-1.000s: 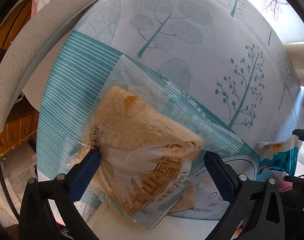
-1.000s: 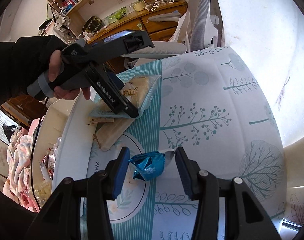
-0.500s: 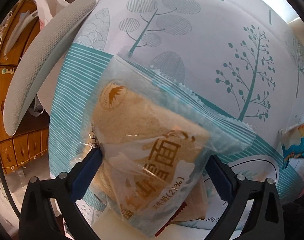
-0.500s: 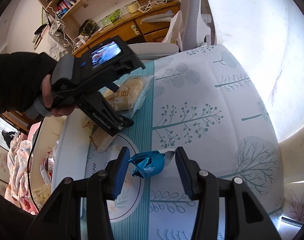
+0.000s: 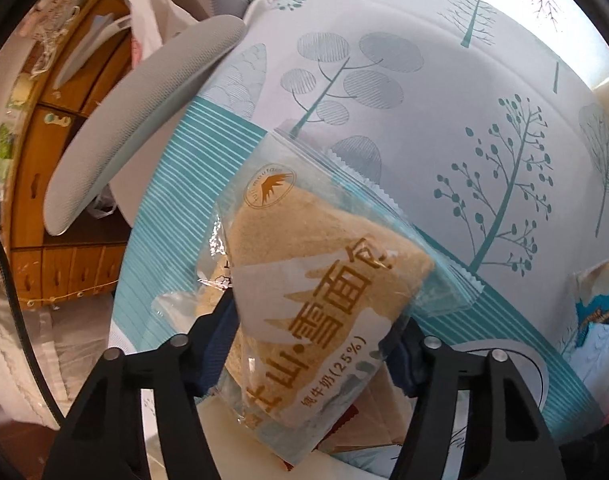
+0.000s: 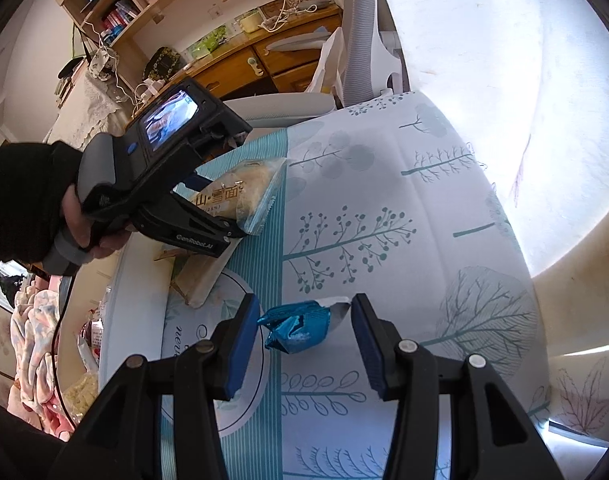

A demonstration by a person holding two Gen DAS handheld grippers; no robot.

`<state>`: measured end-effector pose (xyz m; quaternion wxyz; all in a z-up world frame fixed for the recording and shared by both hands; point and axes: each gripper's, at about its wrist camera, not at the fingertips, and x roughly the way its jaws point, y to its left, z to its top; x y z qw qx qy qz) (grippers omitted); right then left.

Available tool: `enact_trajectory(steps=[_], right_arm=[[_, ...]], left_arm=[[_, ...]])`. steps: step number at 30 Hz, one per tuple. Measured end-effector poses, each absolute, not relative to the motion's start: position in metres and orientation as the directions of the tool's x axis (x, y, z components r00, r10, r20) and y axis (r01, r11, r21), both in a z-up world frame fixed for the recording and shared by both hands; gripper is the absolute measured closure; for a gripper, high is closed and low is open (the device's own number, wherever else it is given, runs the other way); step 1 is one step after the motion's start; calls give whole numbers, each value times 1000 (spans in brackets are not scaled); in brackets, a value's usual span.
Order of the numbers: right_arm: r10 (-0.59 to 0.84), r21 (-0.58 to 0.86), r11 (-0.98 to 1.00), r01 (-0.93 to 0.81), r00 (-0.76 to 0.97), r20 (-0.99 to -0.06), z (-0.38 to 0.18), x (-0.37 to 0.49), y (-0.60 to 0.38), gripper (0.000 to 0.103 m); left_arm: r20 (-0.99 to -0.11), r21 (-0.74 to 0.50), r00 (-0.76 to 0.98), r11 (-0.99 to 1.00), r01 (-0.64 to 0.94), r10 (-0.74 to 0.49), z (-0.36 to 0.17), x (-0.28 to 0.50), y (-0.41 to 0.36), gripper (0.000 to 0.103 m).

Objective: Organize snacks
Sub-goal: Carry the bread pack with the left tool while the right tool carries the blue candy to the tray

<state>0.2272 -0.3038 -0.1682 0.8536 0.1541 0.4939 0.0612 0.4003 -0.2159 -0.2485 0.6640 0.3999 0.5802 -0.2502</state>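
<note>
Here the tabletop (image 6: 384,240) wears a tree-print cloth. My left tool (image 5: 312,344) is closing on the bread packet (image 5: 316,280), its pads against both sides, near the cloth's striped edge. My right tool (image 6: 304,336) stands part open around the blue wrapper (image 6: 300,326), not touching it.
</note>
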Motion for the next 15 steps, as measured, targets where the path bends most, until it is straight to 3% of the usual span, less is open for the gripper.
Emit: enact_trajectory(steps=[6, 15], right_arm=[[242, 313, 948, 51, 521, -818, -159, 222, -307, 55], [217, 286, 957, 44, 545, -810, -141, 207, -299, 55]], left_arm=[[-960, 279, 225, 635, 720, 166, -239, 387, -223, 51], [-971, 200, 233, 743, 638, 60, -186, 368, -217, 61]])
